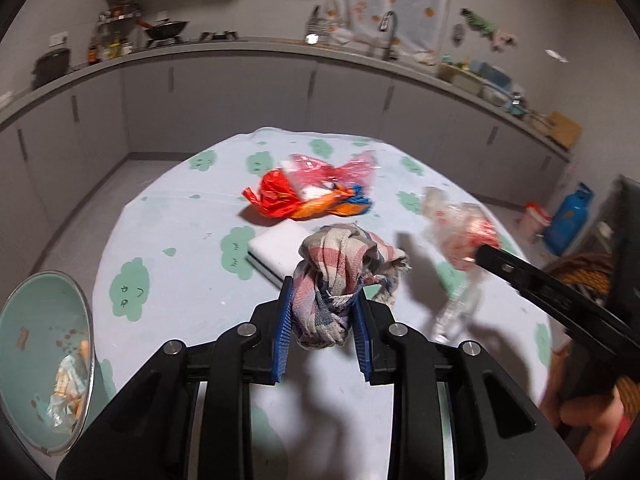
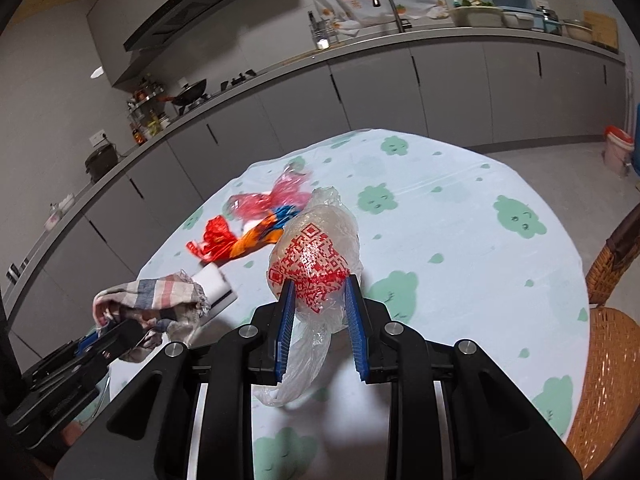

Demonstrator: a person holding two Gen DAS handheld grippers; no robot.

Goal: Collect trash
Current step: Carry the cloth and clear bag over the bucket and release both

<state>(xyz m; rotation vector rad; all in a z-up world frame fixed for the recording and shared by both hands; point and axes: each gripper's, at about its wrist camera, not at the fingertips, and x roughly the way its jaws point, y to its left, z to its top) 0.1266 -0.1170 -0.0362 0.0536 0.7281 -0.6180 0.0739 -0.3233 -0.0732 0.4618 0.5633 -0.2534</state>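
My left gripper [image 1: 323,300] is shut on a crumpled plaid rag [image 1: 344,264] and holds it above the round table [image 1: 180,216]. My right gripper [image 2: 319,292] is shut on a clear plastic bag with red print [image 2: 316,256], also held above the table; the bag shows blurred in the left wrist view [image 1: 460,232]. A pile of red, orange and pink wrappers [image 1: 312,192] lies at the table's middle, also in the right wrist view [image 2: 256,224]. A teal trash bin [image 1: 44,360] with scraps inside stands at the left edge.
A white flat box [image 1: 276,250] lies on the table just beyond the rag. A wicker chair [image 2: 608,340] stands at the table's right side. A grey kitchen counter [image 1: 240,52] runs along the far walls. A blue gas cylinder [image 1: 568,216] stands on the floor.
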